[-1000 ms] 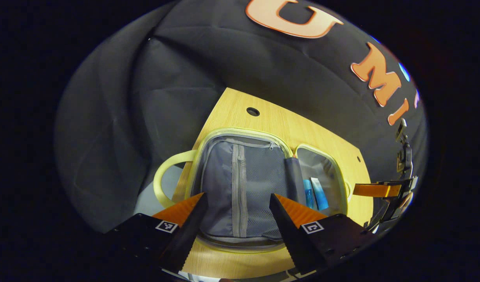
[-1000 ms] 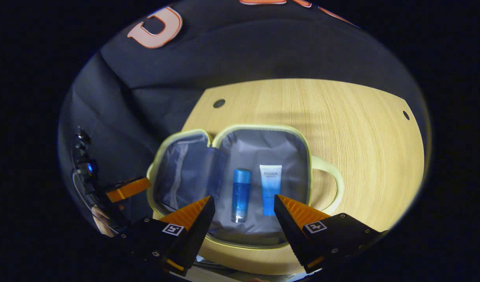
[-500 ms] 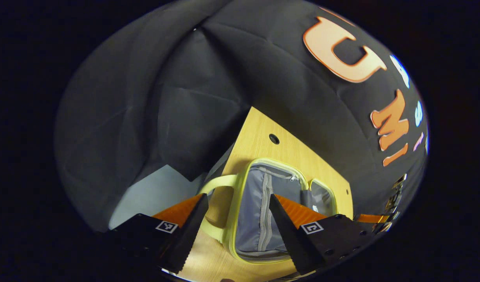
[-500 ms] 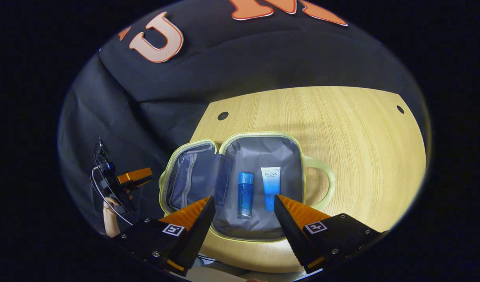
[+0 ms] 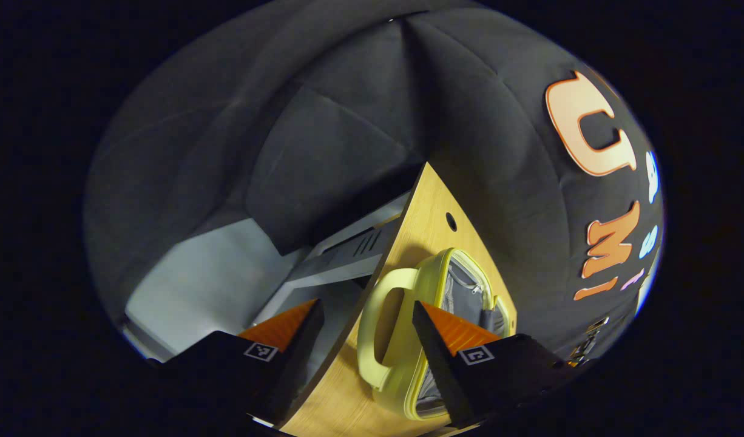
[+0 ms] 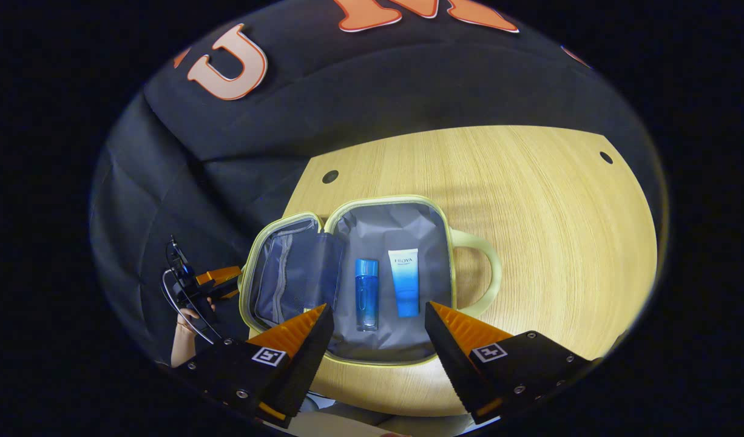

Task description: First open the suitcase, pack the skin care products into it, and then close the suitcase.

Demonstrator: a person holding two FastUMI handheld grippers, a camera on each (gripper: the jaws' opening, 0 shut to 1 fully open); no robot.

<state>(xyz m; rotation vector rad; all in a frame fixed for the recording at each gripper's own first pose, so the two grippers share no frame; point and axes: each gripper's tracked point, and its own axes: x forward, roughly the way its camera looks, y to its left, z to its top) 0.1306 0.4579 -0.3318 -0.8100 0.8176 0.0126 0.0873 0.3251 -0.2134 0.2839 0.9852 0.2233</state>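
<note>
Left fingers [image 5: 366, 358] swung aside, suitcase [image 6: 354, 285] open

The left claw [image 5: 366, 340] has swung left off the open suitcase [image 5: 429, 340] to its handle [image 5: 381, 331]

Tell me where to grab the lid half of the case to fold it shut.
Grip the lid by its handle, coming in from the left table edge with the left gripper. The handle loop lies flat beyond the rim, right ahead of its open jaws. Then swing it over the bottle and tube.
</note>
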